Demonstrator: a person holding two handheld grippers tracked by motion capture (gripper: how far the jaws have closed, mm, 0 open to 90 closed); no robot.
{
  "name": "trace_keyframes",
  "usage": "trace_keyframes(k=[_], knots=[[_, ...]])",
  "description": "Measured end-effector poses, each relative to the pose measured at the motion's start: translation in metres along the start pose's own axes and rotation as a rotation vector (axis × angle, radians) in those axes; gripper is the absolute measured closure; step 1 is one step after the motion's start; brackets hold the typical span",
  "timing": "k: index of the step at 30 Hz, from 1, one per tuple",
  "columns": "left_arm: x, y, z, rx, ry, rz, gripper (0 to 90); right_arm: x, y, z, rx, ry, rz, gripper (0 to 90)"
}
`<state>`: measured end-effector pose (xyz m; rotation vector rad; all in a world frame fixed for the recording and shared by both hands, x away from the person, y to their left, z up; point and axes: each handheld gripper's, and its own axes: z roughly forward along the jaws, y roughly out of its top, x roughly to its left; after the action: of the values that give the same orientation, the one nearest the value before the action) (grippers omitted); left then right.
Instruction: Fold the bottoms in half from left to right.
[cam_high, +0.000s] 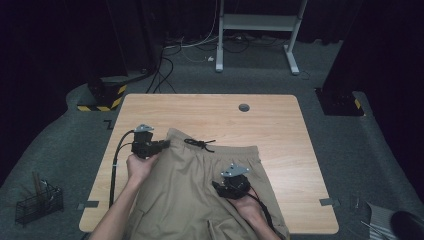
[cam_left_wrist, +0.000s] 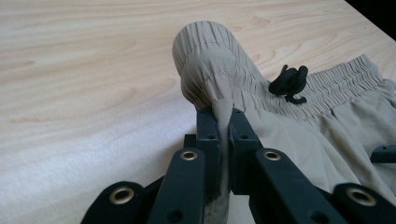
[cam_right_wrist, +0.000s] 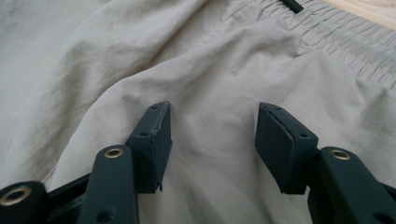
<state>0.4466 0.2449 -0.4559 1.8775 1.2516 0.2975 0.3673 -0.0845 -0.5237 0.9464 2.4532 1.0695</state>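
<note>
Khaki shorts (cam_high: 195, 185) with an elastic waistband (cam_left_wrist: 327, 86) and a black drawstring (cam_high: 199, 144) lie on the wooden table (cam_high: 270, 125). My left gripper (cam_high: 164, 145) is shut on the waistband's left corner (cam_left_wrist: 205, 60), which bulges up just past the fingertips. My right gripper (cam_high: 225, 187) stands open over the middle of the shorts, its fingers (cam_right_wrist: 154, 140) resting against the fabric (cam_right_wrist: 215, 135) with a raised fold between them. The drawstring (cam_left_wrist: 289, 83) is knotted at the waistband's middle.
A round grommet (cam_high: 244, 107) sits in the table's far edge. A wire basket (cam_high: 37, 202) stands on the floor at the left. White desk legs (cam_high: 260, 30) and cables (cam_high: 165, 65) lie beyond the table. Bare wood surrounds the shorts on the far side and right.
</note>
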Motion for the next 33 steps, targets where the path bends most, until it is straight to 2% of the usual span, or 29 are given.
trace_keyframes(k=[3, 8, 11, 14, 16, 19, 21, 24, 27, 31, 33], knots=[[0.001, 0.009, 0.002, 0.011, 0.009, -0.004, 86.3, 0.0, 0.006, 0.007, 0.004, -0.012, -0.017, 45.5], [0.006, 0.027, 0.005, 0.001, 0.016, -0.027, 86.6, -0.004, 0.017, 0.018, 0.01, -0.017, -0.02, 46.1], [0.009, 0.041, 0.006, -0.009, 0.033, -0.03, 86.7, -0.009, 0.025, 0.028, 0.003, -0.025, -0.006, 46.9], [0.01, 0.055, 0.008, -0.004, 0.064, -0.017, 86.8, -0.015, 0.038, 0.043, -0.001, -0.036, 0.017, 47.5], [0.012, 0.062, 0.01, -0.007, 0.075, -0.011, 86.8, -0.017, 0.042, 0.047, 0.0, -0.04, 0.019, 47.5], [0.012, 0.066, 0.014, -0.018, 0.075, -0.026, 86.8, -0.02, 0.051, 0.057, 0.0, -0.045, 0.03, 47.3], [0.006, 0.065, 0.016, -0.018, 0.061, -0.031, 86.8, -0.022, 0.053, 0.059, 0.002, -0.038, 0.029, 47.0], [-0.006, 0.063, 0.017, -0.022, 0.045, -0.007, 86.7, -0.024, 0.052, 0.053, 0.02, -0.015, 0.038, 45.0], [-0.013, 0.063, 0.018, -0.024, 0.032, 0.012, 86.6, -0.025, 0.051, 0.035, -0.012, 0.006, 0.041, 45.0], [-0.018, 0.063, 0.016, -0.029, 0.021, 0.026, 86.6, -0.024, 0.046, 0.004, -0.022, -0.023, 0.007, 44.4], [-0.019, 0.063, 0.016, -0.031, 0.019, 0.022, 86.6, -0.027, 0.037, -0.005, 0.001, -0.049, 0.0, 44.0]])
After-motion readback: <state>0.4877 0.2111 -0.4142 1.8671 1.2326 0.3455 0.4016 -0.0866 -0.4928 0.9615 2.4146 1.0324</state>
